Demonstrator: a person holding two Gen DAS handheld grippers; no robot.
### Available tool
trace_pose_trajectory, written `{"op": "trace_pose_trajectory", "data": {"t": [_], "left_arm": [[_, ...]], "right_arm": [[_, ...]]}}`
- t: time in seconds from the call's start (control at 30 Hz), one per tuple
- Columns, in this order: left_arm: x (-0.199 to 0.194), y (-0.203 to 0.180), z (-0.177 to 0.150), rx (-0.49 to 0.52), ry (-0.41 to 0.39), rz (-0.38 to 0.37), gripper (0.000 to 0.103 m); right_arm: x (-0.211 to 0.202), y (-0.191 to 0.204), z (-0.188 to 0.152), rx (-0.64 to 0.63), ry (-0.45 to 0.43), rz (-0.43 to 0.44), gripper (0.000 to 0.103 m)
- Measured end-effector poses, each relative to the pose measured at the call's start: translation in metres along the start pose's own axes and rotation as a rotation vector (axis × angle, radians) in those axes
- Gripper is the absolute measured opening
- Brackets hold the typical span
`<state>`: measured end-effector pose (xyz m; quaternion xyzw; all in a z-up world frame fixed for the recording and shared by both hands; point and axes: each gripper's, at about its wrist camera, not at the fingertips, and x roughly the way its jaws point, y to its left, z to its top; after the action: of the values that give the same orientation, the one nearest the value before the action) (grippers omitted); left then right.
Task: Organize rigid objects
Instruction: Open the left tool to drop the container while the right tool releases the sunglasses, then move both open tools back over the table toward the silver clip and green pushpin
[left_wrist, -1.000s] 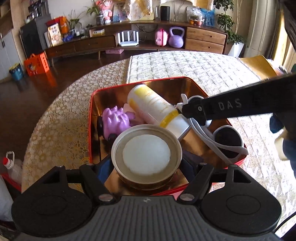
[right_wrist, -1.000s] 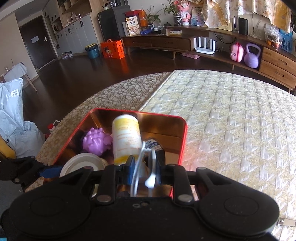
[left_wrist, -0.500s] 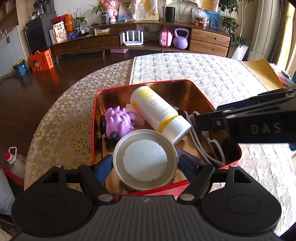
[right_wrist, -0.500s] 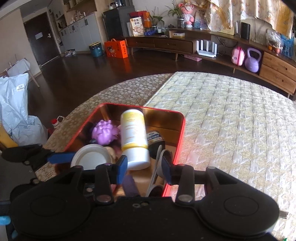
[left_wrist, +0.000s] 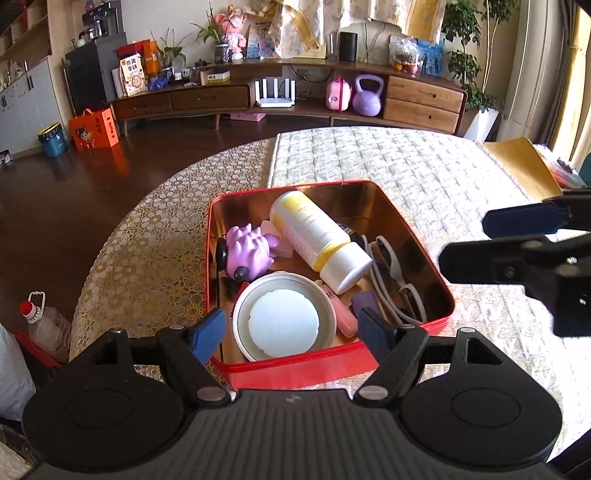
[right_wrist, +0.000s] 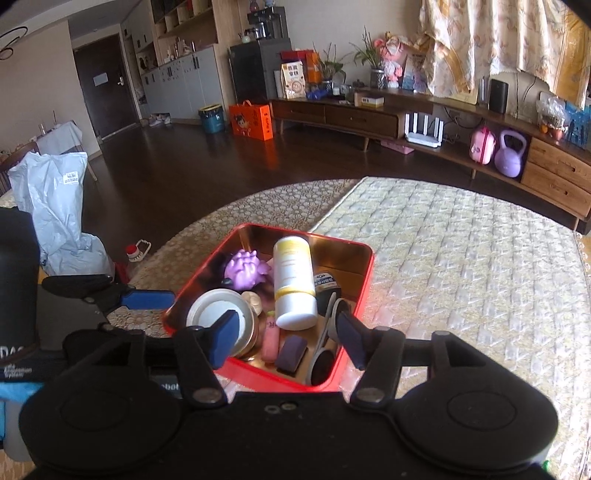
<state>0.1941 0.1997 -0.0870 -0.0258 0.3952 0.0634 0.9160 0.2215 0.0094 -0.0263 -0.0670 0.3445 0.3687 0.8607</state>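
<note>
We see a red tin (left_wrist: 334, 363) with gold inner walls on a round table (left_wrist: 147, 258), and all the loose items lie inside it. Both of our grippers hover above its near edge with their jaws spread wide and nothing between them.

From the left wrist, the left gripper (left_wrist: 291, 332) frames a round white lid (left_wrist: 283, 320) at the tin's near wall. Behind it lie a purple spiky toy (left_wrist: 249, 254) and a white bottle (left_wrist: 319, 240) with a yellow band, tipped on its side. White-framed sunglasses (left_wrist: 393, 278) rest along the right wall. A pink tube (left_wrist: 341, 314) and a dark purple block (left_wrist: 365, 301) sit between the lid and the sunglasses. The right gripper (left_wrist: 491, 240) shows here from the side, beyond the tin's right wall.

From the right wrist, the right gripper (right_wrist: 288, 339) hangs over the tin's near corner. This view alone shows a dark labelled item (right_wrist: 327, 282) tucked behind the bottle, and a beige lump (right_wrist: 253, 301) beside the lid. The left gripper (right_wrist: 144, 299) appears at the left, just outside the tin.

Around the table are a dark wood floor, a long sideboard (right_wrist: 369, 118), an orange box (right_wrist: 251, 120), a purple kettlebell (left_wrist: 366, 96) and a plastic bottle (left_wrist: 44, 325) on the floor. Each gripper's body hides the tin's nearest rim.
</note>
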Motion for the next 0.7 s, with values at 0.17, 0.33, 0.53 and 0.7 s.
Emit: {"op": "trace_pose_trajectory", "data": {"t": [0.17, 0.33, 0.53, 0.7], "left_arm": [[-0.013, -0.007, -0.001, -0.004, -0.019, -0.004, 0.078], [-0.028, -0.016, -0.003, -0.020, -0.048, -0.026, 0.084], [-0.038, -0.036, -0.003, -0.022, -0.064, -0.061, 0.084], [-0.039, -0.058, -0.003, -0.023, -0.081, -0.088, 0.084]], "right_arm": [[-0.021, -0.005, -0.008, 0.005, -0.023, 0.002, 0.068], [-0.046, -0.011, -0.021, -0.001, -0.053, -0.010, 0.081], [-0.071, -0.031, -0.040, 0.044, -0.097, -0.038, 0.097], [-0.086, -0.057, -0.067, 0.079, -0.108, -0.081, 0.102]]}}
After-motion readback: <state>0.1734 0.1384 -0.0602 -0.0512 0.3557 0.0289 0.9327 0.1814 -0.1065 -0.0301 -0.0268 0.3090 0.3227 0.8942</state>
